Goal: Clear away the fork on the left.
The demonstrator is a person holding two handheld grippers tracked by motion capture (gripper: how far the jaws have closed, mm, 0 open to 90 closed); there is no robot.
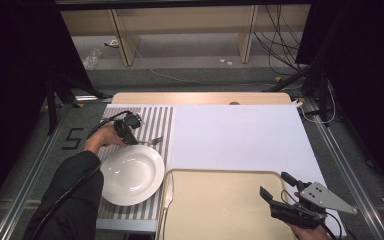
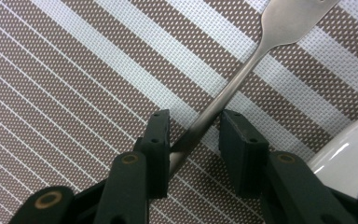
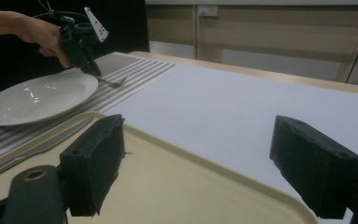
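at left of the high view the left tongs point(image 1: 130, 131) straddle the fork point(image 2: 233, 88) handle on the striped mat point(image 1: 155, 120), jaws not clenched, above the plate point(image 1: 130, 175); right tongs point(image 1: 280, 197) gape over the tray point(image 1: 220, 210), lower right.

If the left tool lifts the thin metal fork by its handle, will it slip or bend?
The thin shiny metal fork looks stiff, so it should hardly bend. Its smooth, narrow handle may slip or swing between the left tool jaws, which stand around it with a gap on one side. The wider head lies beyond the grip, so it may droop.
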